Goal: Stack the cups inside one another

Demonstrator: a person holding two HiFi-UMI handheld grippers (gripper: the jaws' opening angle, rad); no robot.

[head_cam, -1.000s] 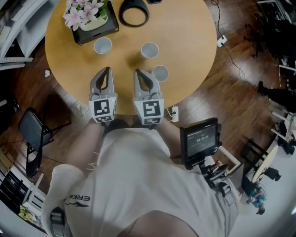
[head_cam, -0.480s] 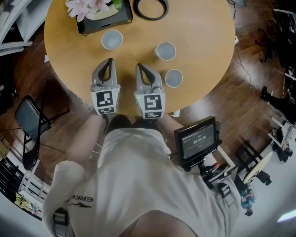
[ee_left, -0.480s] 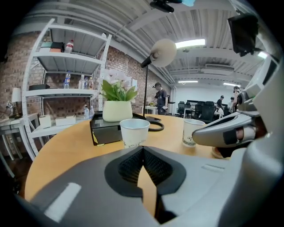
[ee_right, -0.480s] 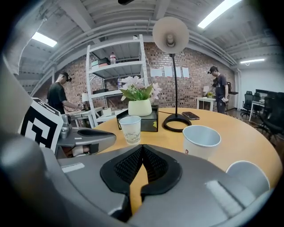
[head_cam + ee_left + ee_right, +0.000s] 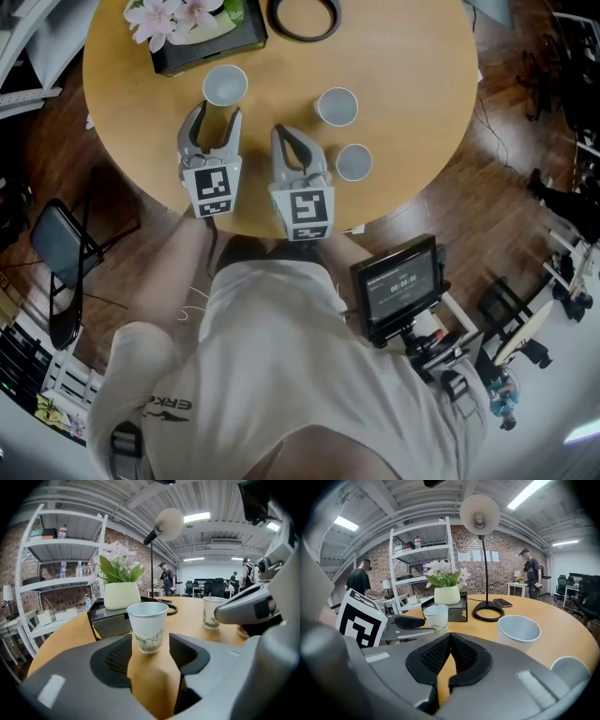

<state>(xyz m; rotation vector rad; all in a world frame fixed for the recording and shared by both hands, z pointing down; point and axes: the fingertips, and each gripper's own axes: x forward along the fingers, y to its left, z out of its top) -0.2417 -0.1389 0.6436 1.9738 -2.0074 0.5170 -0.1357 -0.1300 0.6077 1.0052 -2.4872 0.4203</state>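
Three white paper cups stand upright and apart on the round wooden table (image 5: pixel 403 66). The left cup (image 5: pixel 225 84) (image 5: pixel 147 626) (image 5: pixel 436 618) stands just beyond my left gripper (image 5: pixel 211 119) (image 5: pixel 149 654), whose jaws are opening with nothing between them. The middle cup (image 5: pixel 337 106) (image 5: pixel 518 633) (image 5: pixel 213 611) and the near right cup (image 5: pixel 353 161) (image 5: pixel 572 670) lie to the right of my right gripper (image 5: pixel 288 141) (image 5: pixel 449 652), which is shut and empty over the table's near part.
A black tray with a potted flower (image 5: pixel 192 28) (image 5: pixel 118 588) stands behind the left cup. A black lamp base ring (image 5: pixel 305 17) (image 5: pixel 488 613) sits at the back, with a phone (image 5: pixel 503 603) beyond it. A folding chair (image 5: pixel 58 267) and a screen on a stand (image 5: pixel 398 281) flank the person.
My left gripper has opened its jaws and come closer to the left cup. The right gripper stays shut and has shifted little.
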